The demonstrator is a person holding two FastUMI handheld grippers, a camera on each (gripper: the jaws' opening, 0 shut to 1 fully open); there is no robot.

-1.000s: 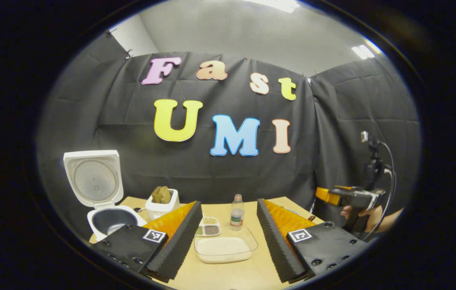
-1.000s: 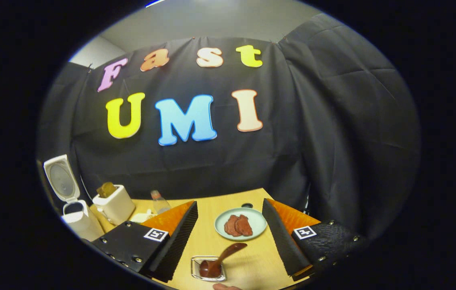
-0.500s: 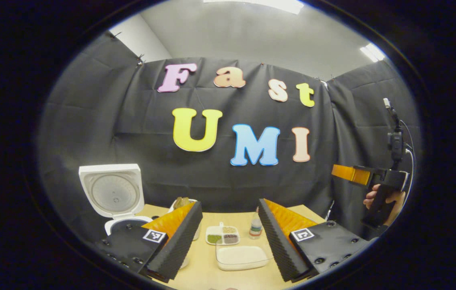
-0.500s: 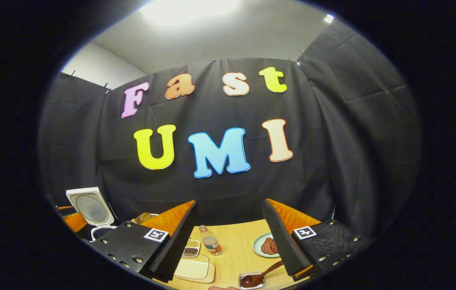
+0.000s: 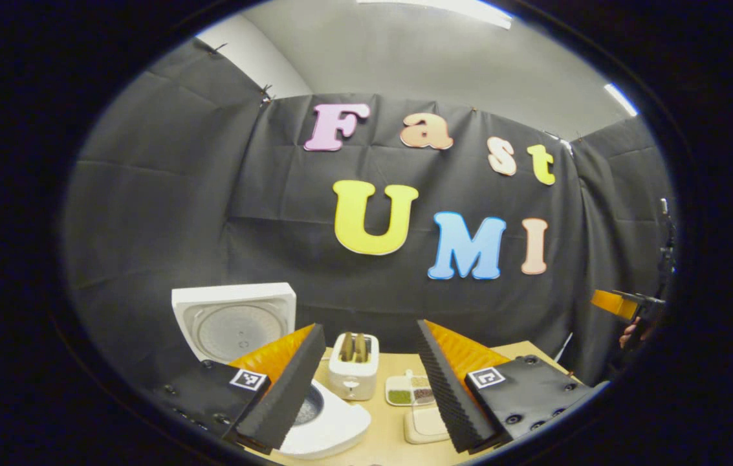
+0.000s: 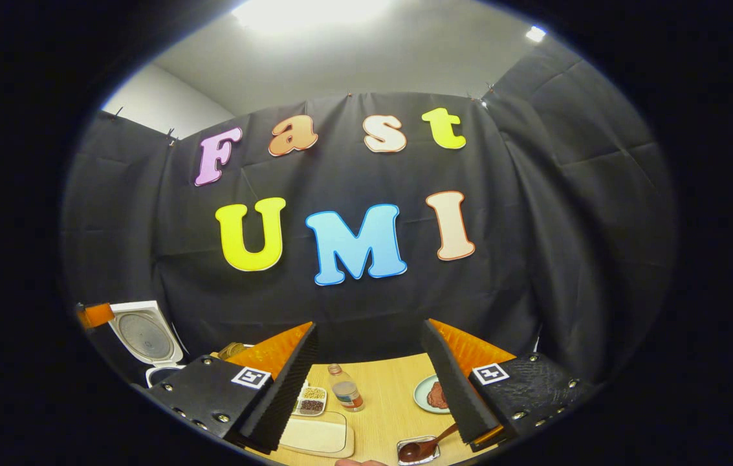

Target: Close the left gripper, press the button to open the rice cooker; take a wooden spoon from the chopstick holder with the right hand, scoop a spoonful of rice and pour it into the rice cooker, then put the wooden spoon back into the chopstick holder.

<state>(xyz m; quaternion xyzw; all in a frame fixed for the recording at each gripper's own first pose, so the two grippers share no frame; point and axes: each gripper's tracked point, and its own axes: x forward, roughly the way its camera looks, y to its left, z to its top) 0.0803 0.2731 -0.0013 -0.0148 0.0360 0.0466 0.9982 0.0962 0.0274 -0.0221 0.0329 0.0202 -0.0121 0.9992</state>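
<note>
left gripper (image 5: 366, 382): jaws apart, holding nothing, above table's (image 5: 379, 446) left end
right gripper (image 6: 369, 382): jaws apart, holding nothing
rice cooker (image 5: 327, 424): lid up, left edge

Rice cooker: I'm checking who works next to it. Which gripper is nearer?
Left. The left gripper hangs right over the rice cooker; the right gripper sits farther off, by the bottle.

Right gripper (image 6: 371, 382) jaws apart (empty), rice cooker (image 6: 146, 340) lid up, far left
</note>
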